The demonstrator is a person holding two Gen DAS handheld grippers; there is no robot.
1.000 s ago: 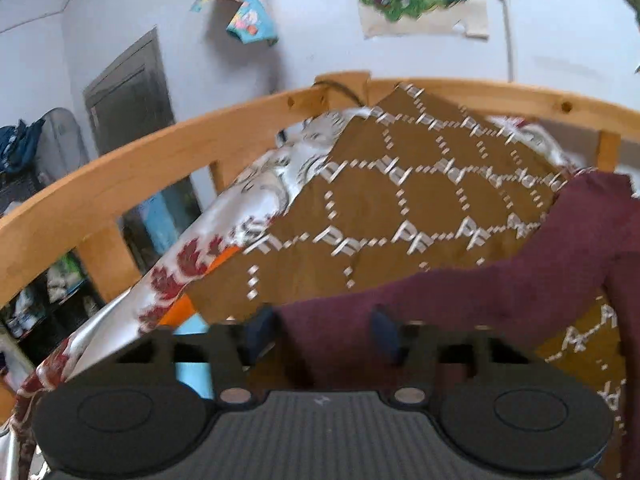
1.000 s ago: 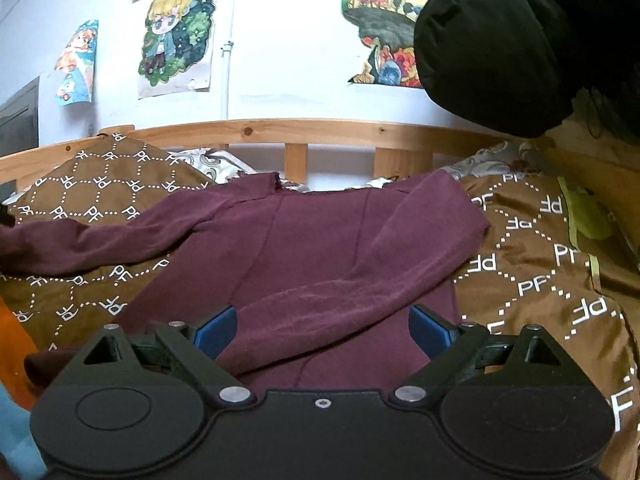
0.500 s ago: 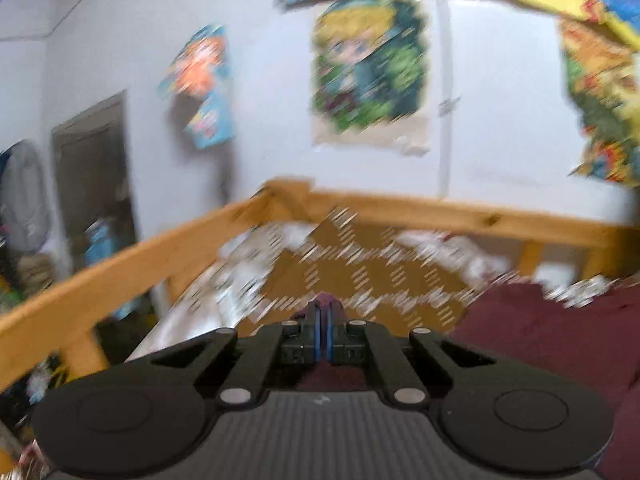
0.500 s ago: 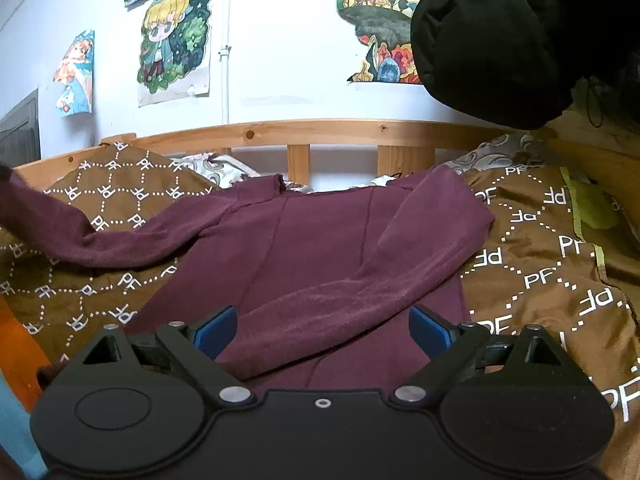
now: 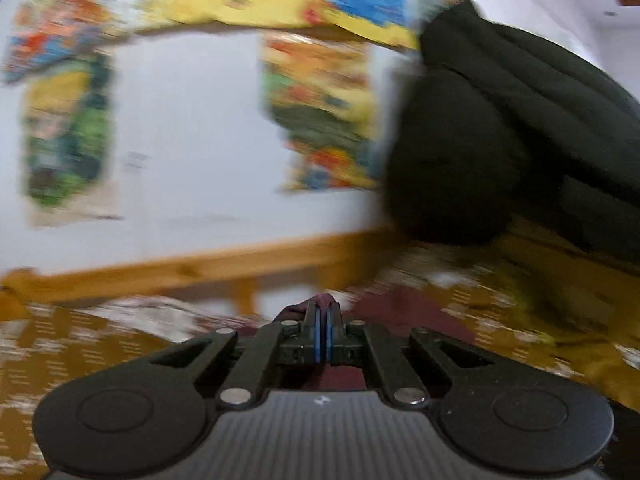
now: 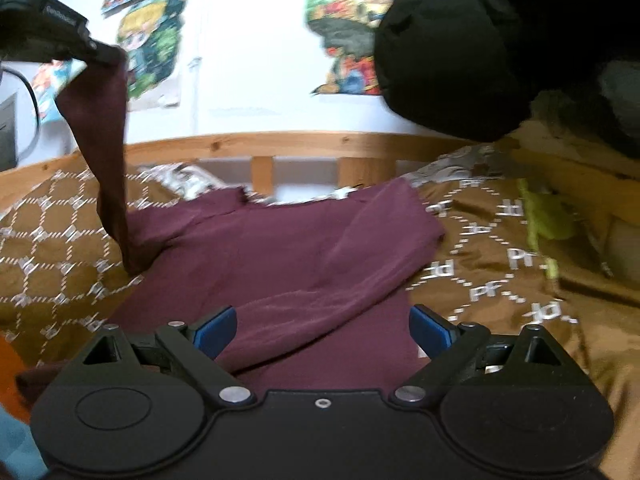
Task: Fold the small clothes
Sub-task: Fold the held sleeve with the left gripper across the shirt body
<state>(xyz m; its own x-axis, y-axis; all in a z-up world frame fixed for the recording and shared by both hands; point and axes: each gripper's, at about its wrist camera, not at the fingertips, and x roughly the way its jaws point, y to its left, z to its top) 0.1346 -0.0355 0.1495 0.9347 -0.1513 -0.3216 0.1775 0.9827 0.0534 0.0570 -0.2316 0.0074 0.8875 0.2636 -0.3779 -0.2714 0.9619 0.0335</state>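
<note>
A maroon long-sleeved top (image 6: 280, 248) lies spread on the bed's brown patterned blanket (image 6: 520, 264), one sleeve already laid across its front. The left tongs (image 5: 323, 320) are clamped on the other sleeve's cuff (image 6: 102, 80), lifting it high, probably to fold it inward. The right tongs (image 6: 324, 326) hover spread wide over the hem, holding nothing.

Repeated "PF" monogram, apparently, on brown bedspread (image 6: 500, 264)

posters (image 5: 320, 112) motion-blurred, black jacket (image 6: 500, 40) cropped
</note>
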